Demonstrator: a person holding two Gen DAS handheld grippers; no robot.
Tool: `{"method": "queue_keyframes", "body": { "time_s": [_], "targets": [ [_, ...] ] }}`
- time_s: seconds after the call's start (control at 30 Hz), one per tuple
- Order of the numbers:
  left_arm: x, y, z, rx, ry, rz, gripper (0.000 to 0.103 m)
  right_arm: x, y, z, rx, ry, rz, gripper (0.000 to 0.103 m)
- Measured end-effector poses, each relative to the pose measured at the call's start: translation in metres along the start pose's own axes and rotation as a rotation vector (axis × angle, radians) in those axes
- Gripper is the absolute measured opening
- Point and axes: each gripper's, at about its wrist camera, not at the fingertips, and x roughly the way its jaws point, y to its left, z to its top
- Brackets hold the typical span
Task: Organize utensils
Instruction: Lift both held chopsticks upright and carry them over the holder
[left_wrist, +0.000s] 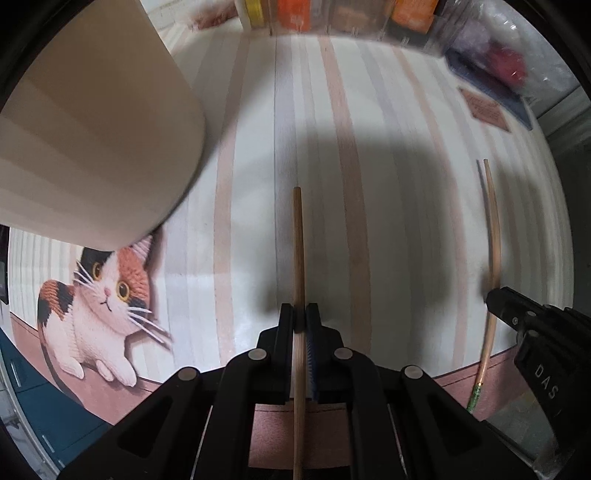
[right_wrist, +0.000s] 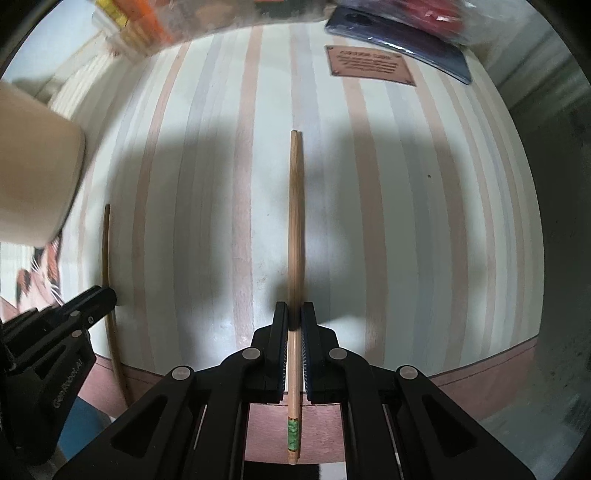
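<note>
- Striped, pale cloth (right_wrist: 406, 206) with a cartoon cat print (left_wrist: 103, 295) at lower left covered the table.
- Your left gripper (left_wrist: 300, 317) was clenched on one slim, round wooden chopstick (left_wrist: 298, 258), centre of its frame.
- Your right gripper (right_wrist: 294, 317) was clamped on its mate, the green-banded chopstick (right_wrist: 294, 229), likewise centred.
- Smooth beige holder (left_wrist: 92, 129) filled the upper left.
- Judged step: both sticks grasped; next you likely needed to tip each upright and lower it into that holder without clashing.
</note>
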Motion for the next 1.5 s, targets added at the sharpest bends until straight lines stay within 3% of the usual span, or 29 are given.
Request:
{"method": "queue_keyframes", "body": {
  "time_s": [0.4,0.57,0.73,1.1,1.33,1.5],
  "targets": [
    [-0.072,0.006,-0.006,0.016,-0.211,-0.045,0.004,-0.068,-0.012,-0.01,0.042,-0.195,0.063,0.007],
    [-0.097,0.012,0.001,-0.02,-0.261,-0.097,0.004,-0.097,-0.027,-0.024,0.06,-0.263,0.09,0.007],
    [-0.131,0.015,0.011,-0.045,-0.334,-0.145,0.004,-0.124,-0.026,-0.015,0.074,-0.326,0.128,0.007],
    [-0.27,0.038,0.044,-0.089,-0.617,-0.253,0.004,-0.216,-0.004,0.018,0.069,-0.517,0.269,0.007],
    [-0.341,0.108,0.062,-0.185,-0.803,-0.168,0.004,-0.275,0.051,0.061,0.009,-0.634,0.427,0.007],
    [-0.333,0.175,0.076,-0.321,-0.834,-0.085,0.004,-0.281,0.122,0.09,-0.064,-0.676,0.518,0.007]
  ]
}}
